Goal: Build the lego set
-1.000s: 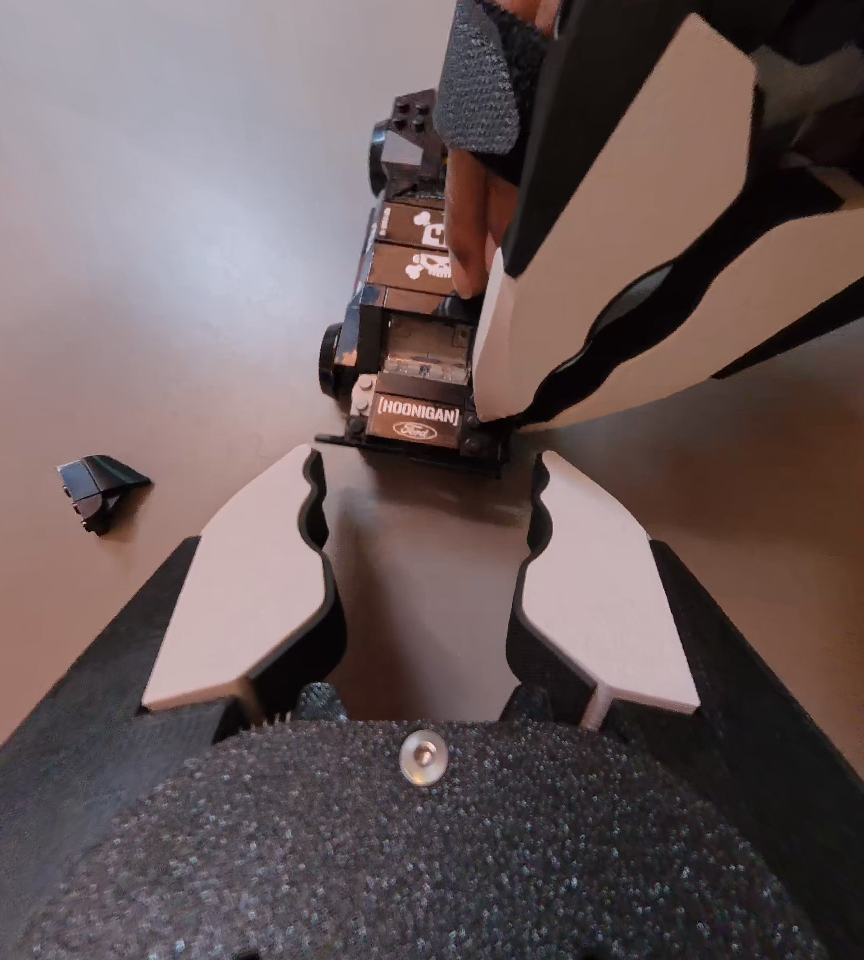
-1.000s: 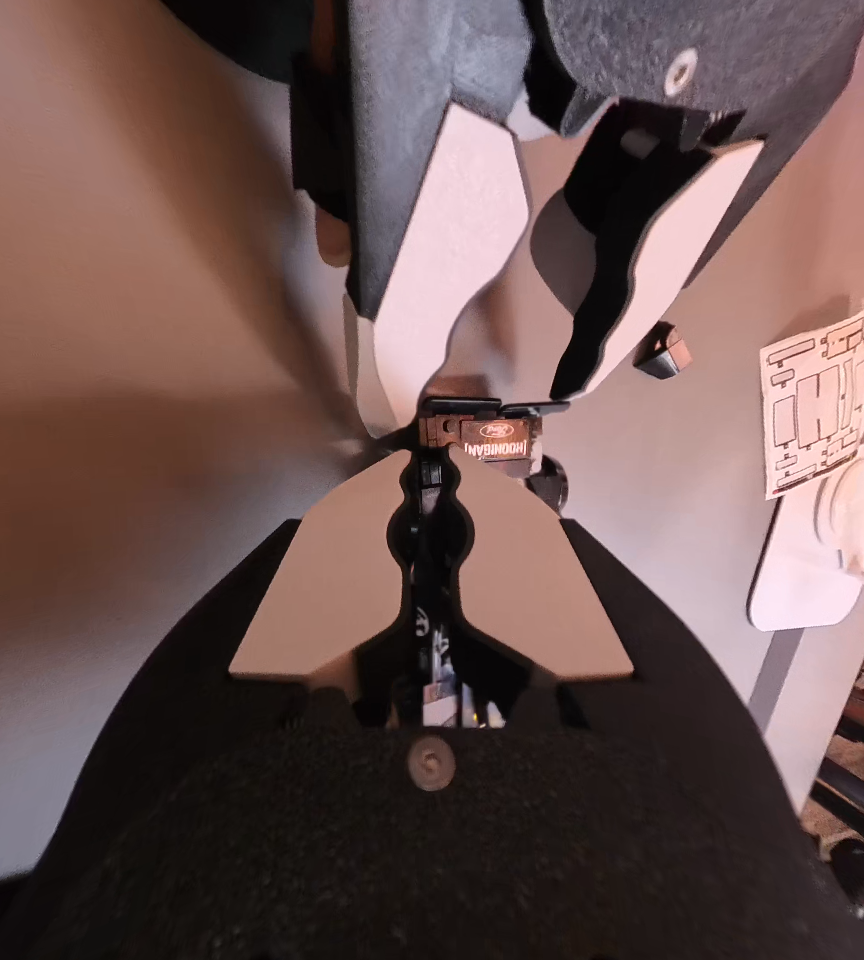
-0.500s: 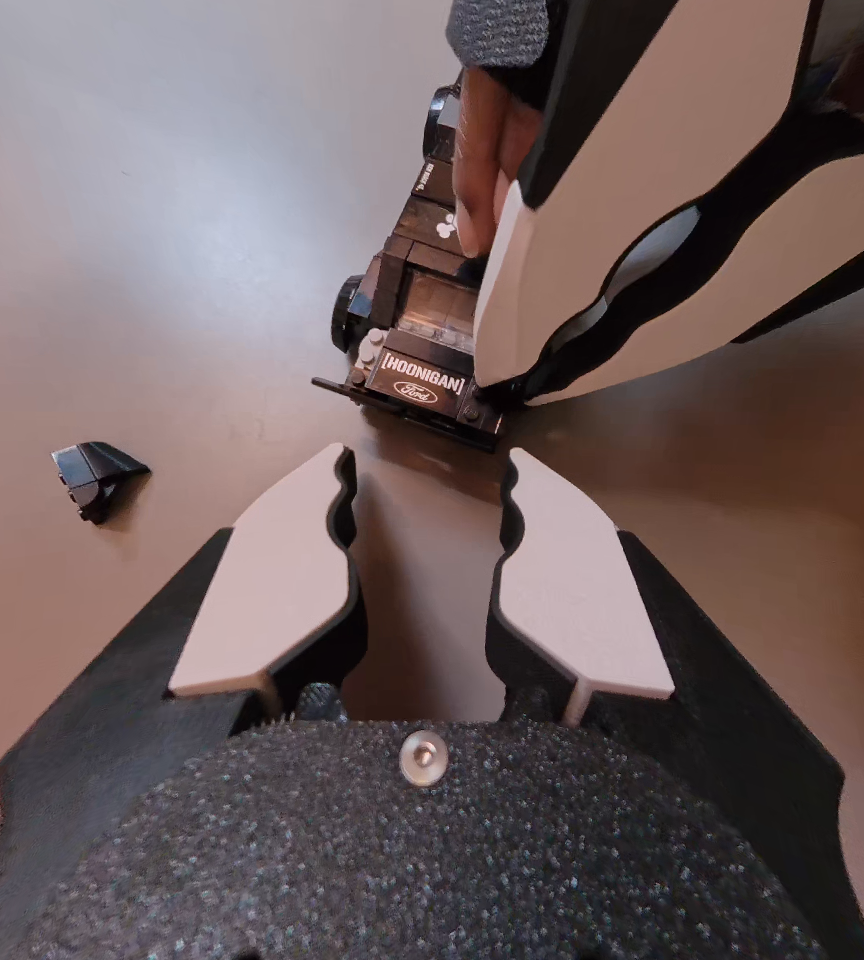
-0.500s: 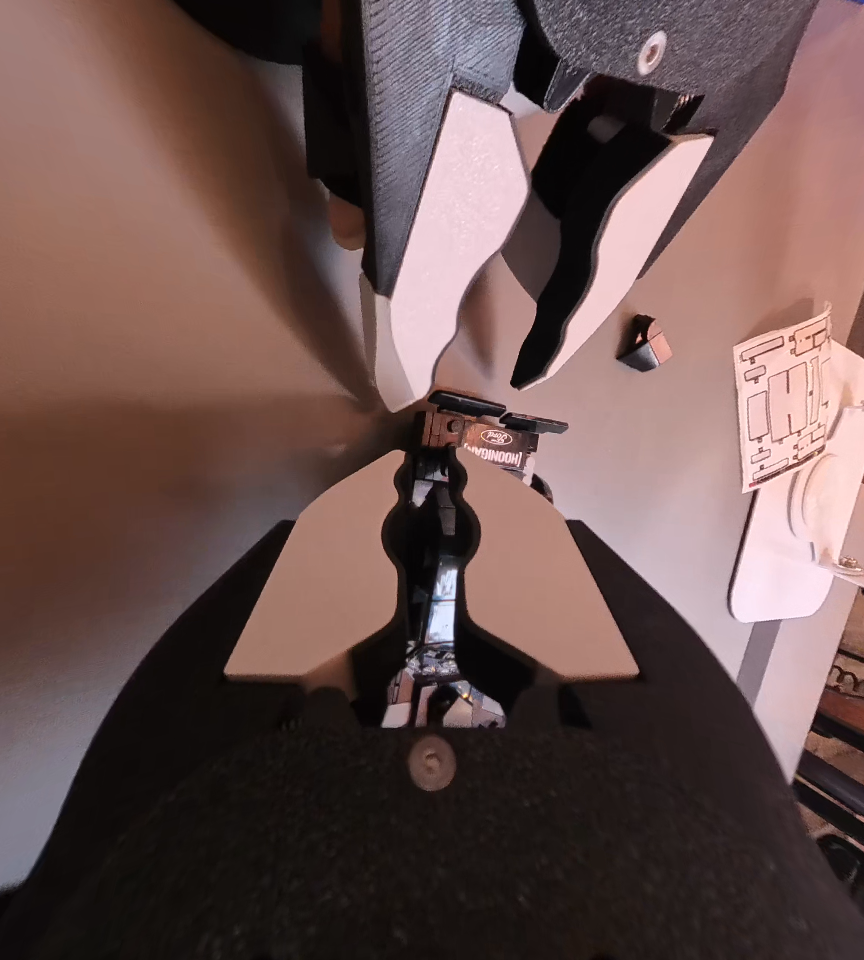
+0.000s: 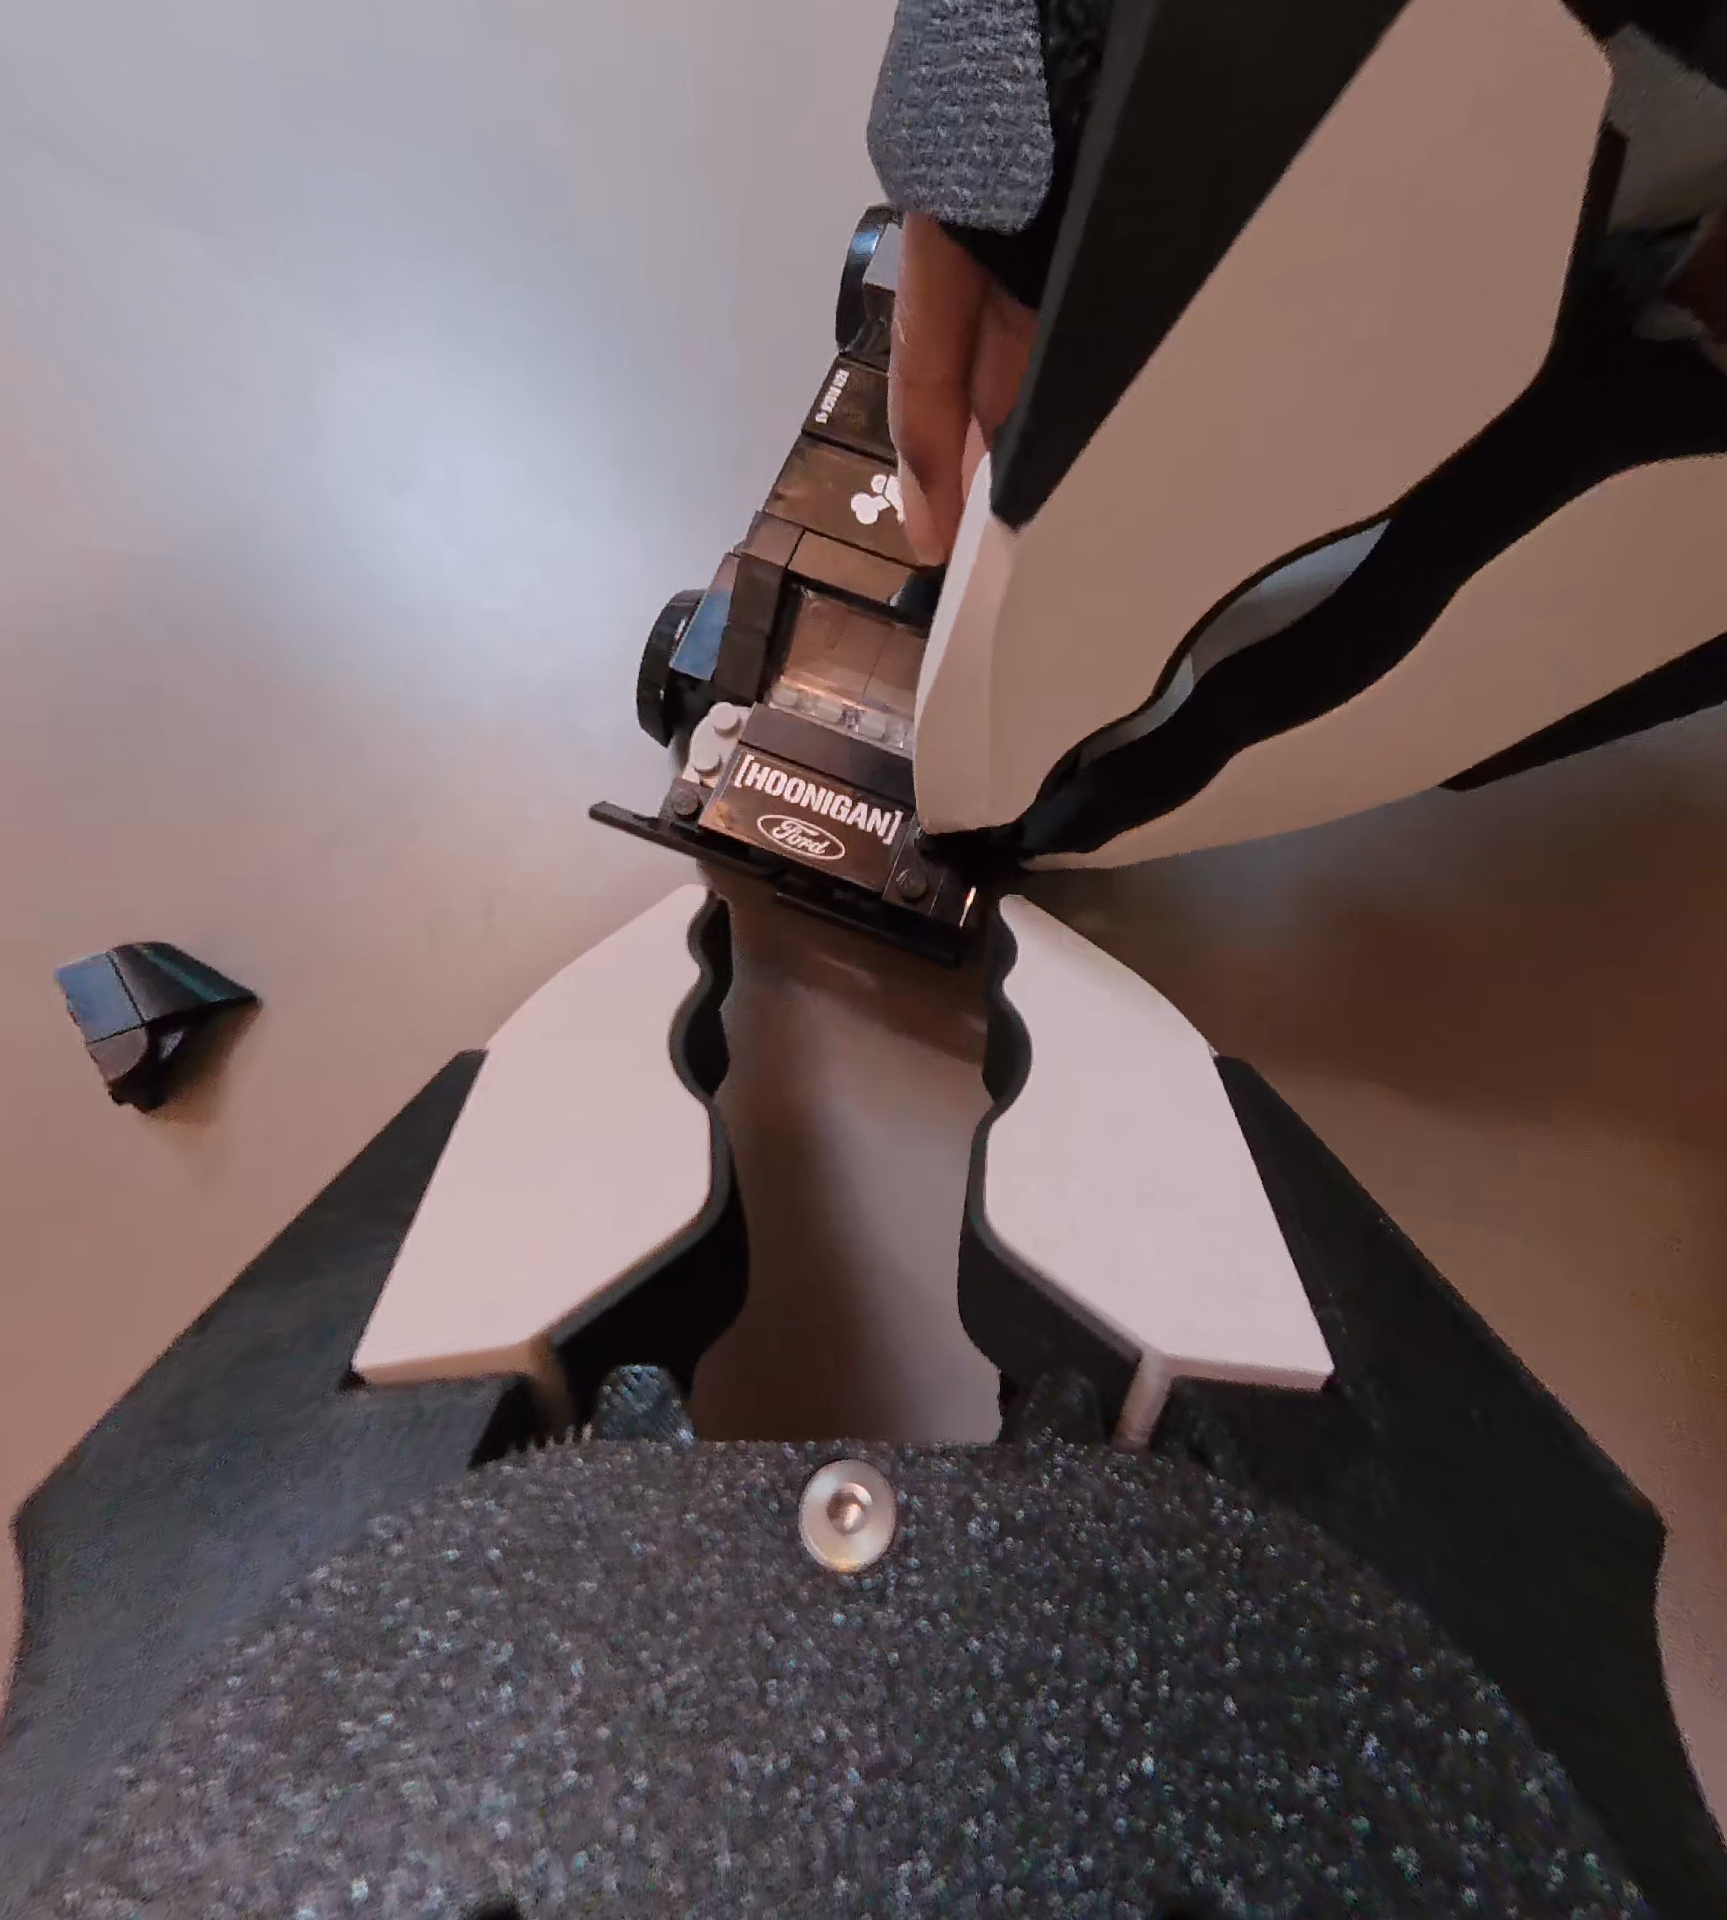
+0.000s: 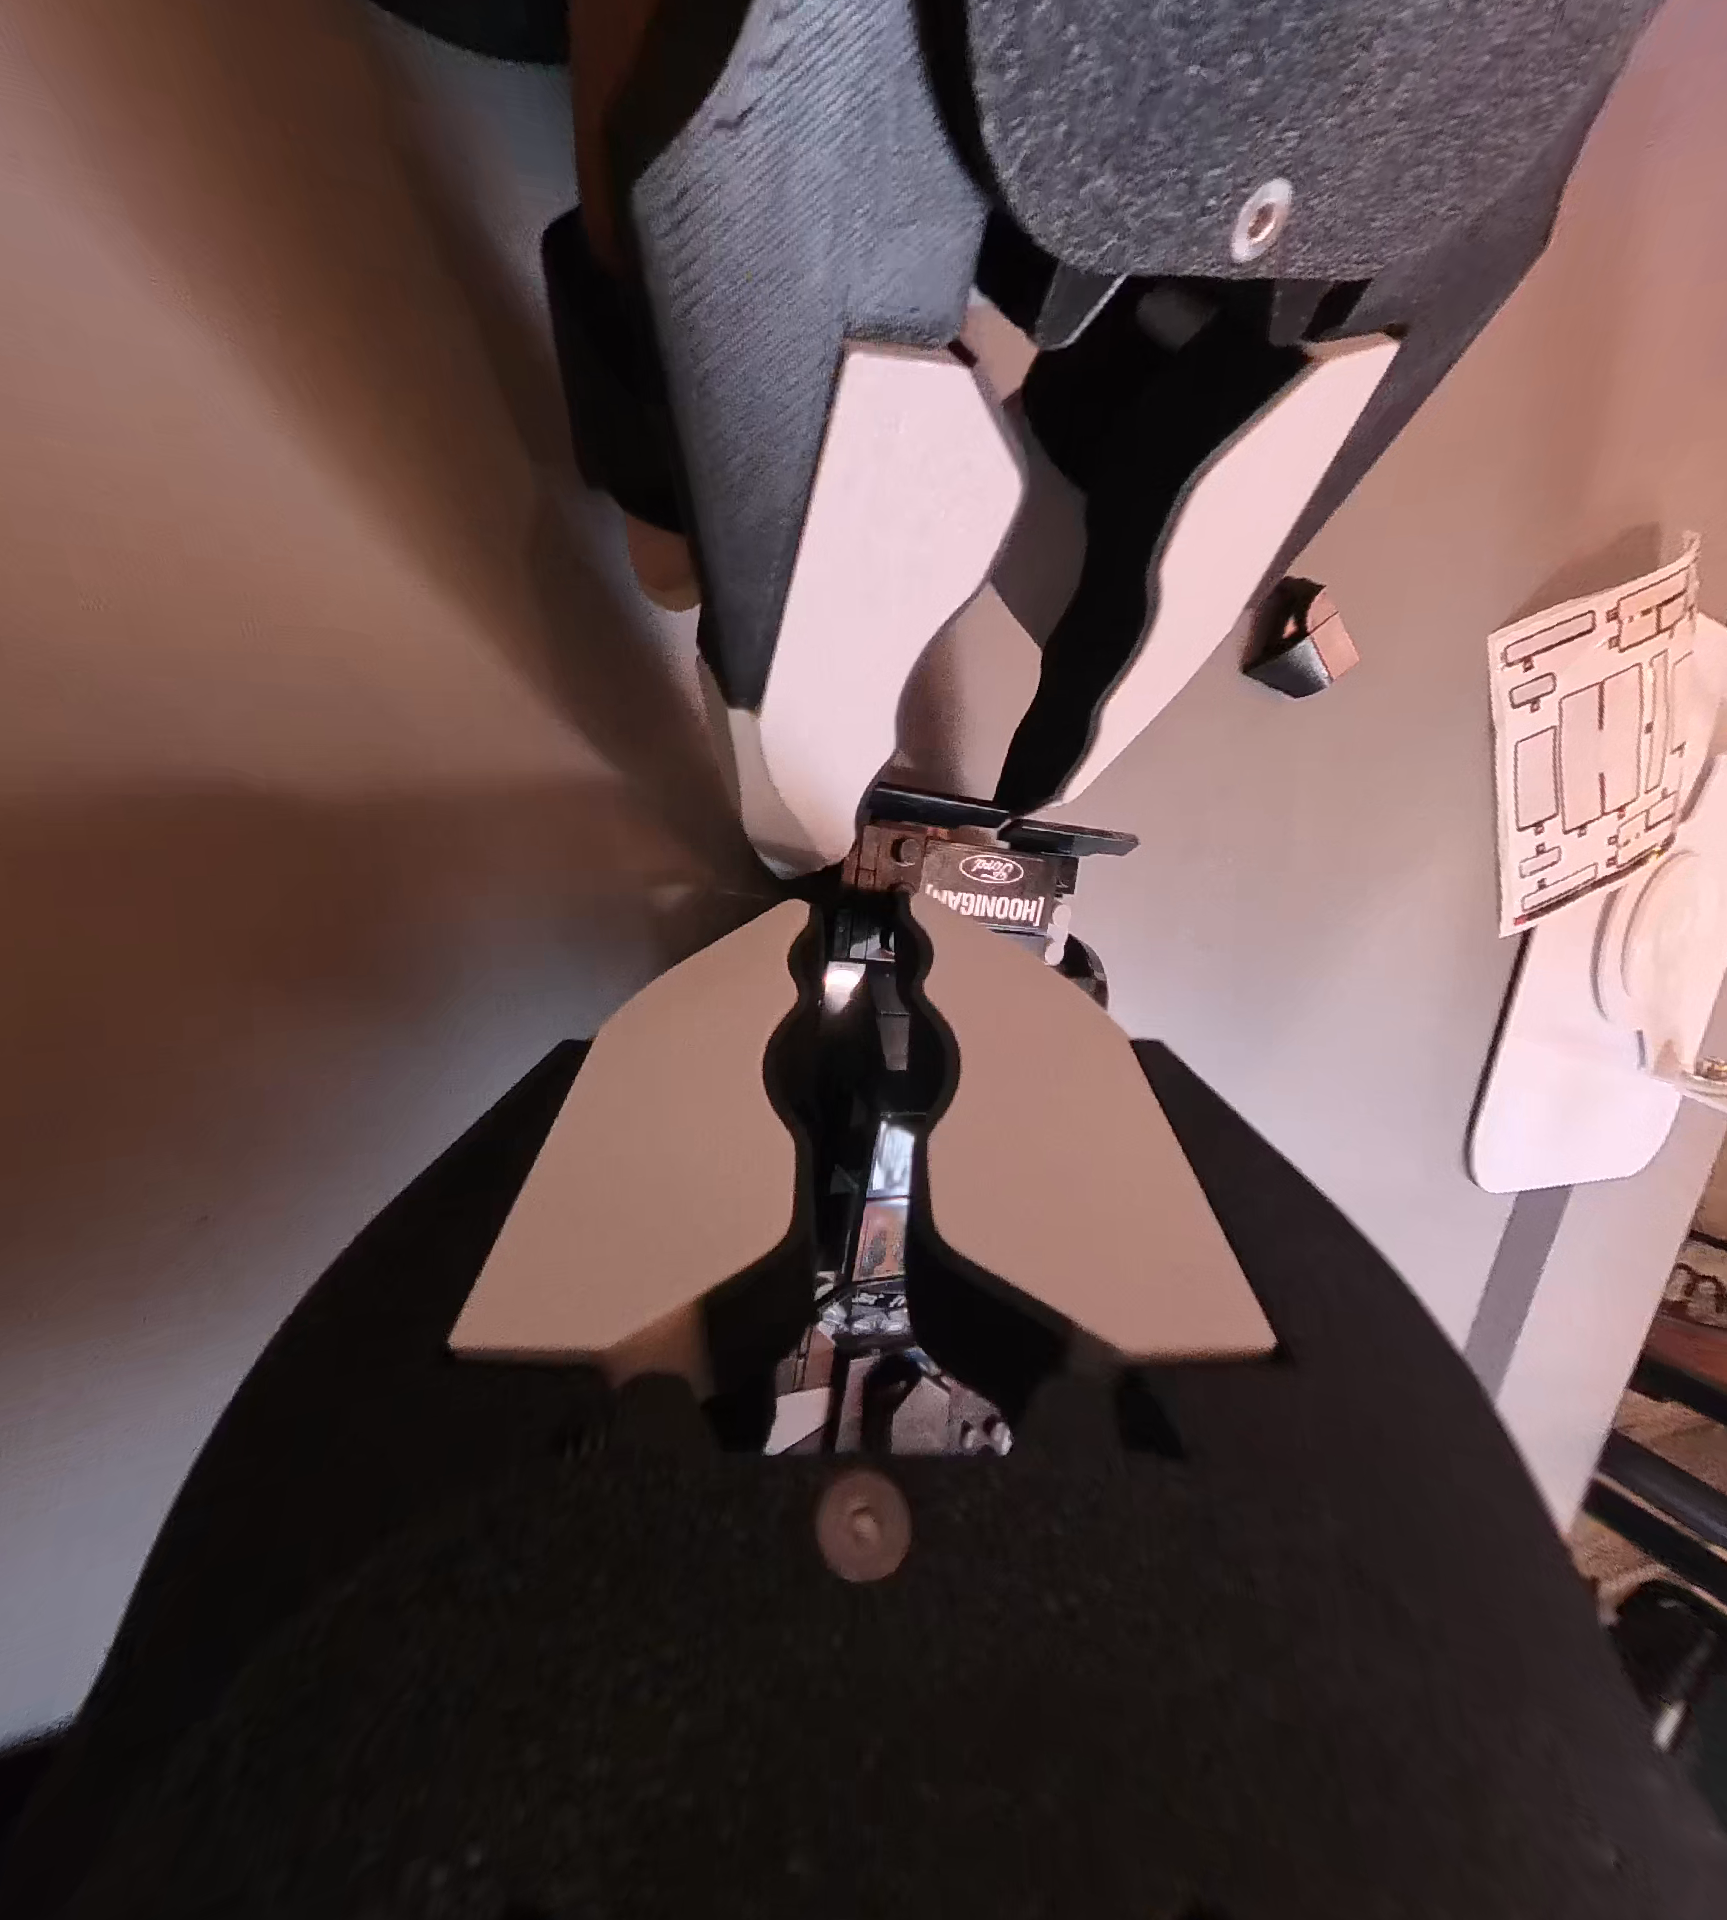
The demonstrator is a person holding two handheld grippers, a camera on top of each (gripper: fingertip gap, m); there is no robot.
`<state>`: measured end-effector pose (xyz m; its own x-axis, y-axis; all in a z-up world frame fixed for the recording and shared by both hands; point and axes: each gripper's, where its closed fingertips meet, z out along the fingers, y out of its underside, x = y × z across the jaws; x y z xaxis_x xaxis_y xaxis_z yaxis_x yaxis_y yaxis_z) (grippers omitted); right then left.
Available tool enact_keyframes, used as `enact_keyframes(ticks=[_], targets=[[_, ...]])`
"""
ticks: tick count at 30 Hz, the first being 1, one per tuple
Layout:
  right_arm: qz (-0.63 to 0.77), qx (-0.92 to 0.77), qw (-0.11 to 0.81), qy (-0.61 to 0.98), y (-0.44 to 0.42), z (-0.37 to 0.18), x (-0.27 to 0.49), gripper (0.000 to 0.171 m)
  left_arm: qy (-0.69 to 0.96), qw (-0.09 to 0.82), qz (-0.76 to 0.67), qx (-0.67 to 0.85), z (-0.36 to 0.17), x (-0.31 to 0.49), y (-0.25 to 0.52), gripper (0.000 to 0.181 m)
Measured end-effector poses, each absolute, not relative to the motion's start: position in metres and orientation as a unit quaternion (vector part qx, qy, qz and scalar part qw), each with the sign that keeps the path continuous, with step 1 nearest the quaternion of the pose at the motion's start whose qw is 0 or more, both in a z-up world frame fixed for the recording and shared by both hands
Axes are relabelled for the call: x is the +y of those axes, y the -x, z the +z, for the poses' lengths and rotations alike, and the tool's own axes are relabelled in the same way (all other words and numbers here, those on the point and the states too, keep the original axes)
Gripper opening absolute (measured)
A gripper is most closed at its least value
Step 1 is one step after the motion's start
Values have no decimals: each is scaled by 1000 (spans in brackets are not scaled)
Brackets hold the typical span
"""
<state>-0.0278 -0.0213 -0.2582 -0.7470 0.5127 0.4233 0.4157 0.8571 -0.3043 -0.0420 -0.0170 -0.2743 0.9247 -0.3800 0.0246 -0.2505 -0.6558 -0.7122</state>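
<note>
A black lego car (image 5: 817, 727) with white stickers lies on the brown table. My right gripper (image 6: 864, 914) is shut on the car's side, just behind its front end (image 6: 984, 896). It enters the left wrist view (image 5: 973, 831) from the upper right, with a finger of the hand beside it. My left gripper (image 5: 854, 925) is open, and its two tips flank the car's flat front spoiler. Whether they touch it I cannot tell. It shows from above in the right wrist view (image 6: 911, 821). A small loose black sloped piece (image 5: 147, 1013) lies to its left and also shows in the right wrist view (image 6: 1300, 639).
A sticker sheet (image 6: 1597, 748) lies on a white flat stand (image 6: 1586, 1039) at the table's right edge. Past that edge are dark floor and cables. Bare table (image 5: 267, 468) lies left of the car. The tips of both grippers are at nearly the same place. Between my left fingertips and the small loose black sloped piece (image 5: 147, 1013) there is roughly 10 cm. Seen from the right wrist view (image 6: 1306, 643) as well.
My left gripper has moved up to the car's front end and its jaws have narrowed. The car, held in the right gripper, has turned slightly and shifted to the right.
</note>
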Motion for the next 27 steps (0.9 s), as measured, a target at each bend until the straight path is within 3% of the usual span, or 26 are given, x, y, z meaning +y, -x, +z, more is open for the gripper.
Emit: enact_keyframes(ticks=[13,27], targets=[[112,-928,190,302,26,-260,-17,13,907,371,-90,179,-277,-16,37,40],[144,-910,233,311,27,-258,-18,13,903,366,-137,178,-276,-20,26,41]])
